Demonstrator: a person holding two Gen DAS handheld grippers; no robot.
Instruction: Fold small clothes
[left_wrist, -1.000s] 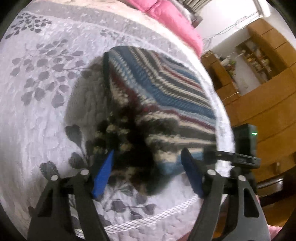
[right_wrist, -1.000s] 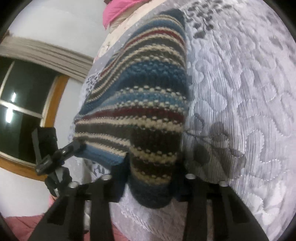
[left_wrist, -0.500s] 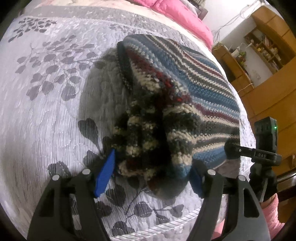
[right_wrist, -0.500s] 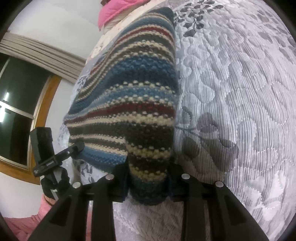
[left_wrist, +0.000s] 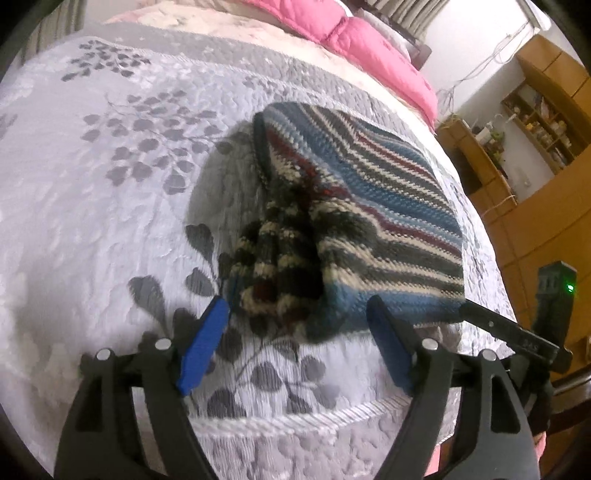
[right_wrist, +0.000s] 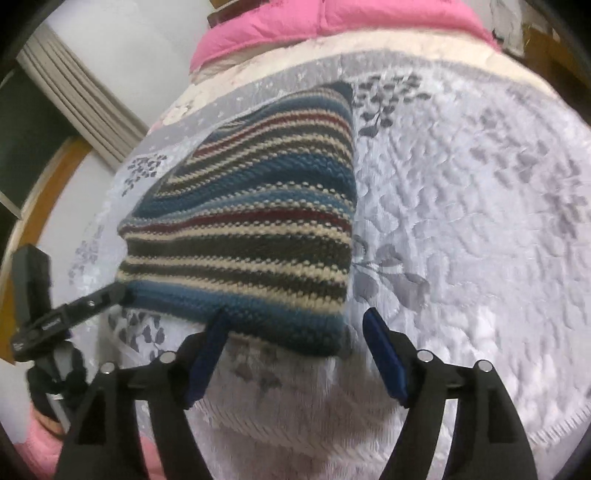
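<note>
A small knitted garment (left_wrist: 373, 206) with blue, cream, dark and red stripes lies folded on the quilted grey bedspread (left_wrist: 92, 192). Its near left part is bunched into a dark, rumpled lump (left_wrist: 280, 266). My left gripper (left_wrist: 299, 328) stands open just in front of that lump, blue pads apart and holding nothing. In the right wrist view the same garment (right_wrist: 251, 236) lies flat, its blue hem towards me. My right gripper (right_wrist: 295, 332) is open at that hem, with the left pad (right_wrist: 210, 347) touching the edge and the right pad (right_wrist: 384, 350) off to the side.
The bedspread (right_wrist: 461, 221) has grey leaf prints and a corded edge close to me. A pink quilt (left_wrist: 369, 44) lies at the far end of the bed. Wooden cabinets (left_wrist: 535, 155) stand to the right. A black device on a stand (right_wrist: 40, 306) sits beside the bed, and a window (right_wrist: 22, 155) is behind it.
My right gripper, shut on the garment's hem before, has opened and let it drop flat. My left gripper stayed open and drew back slightly from the bunched part.
</note>
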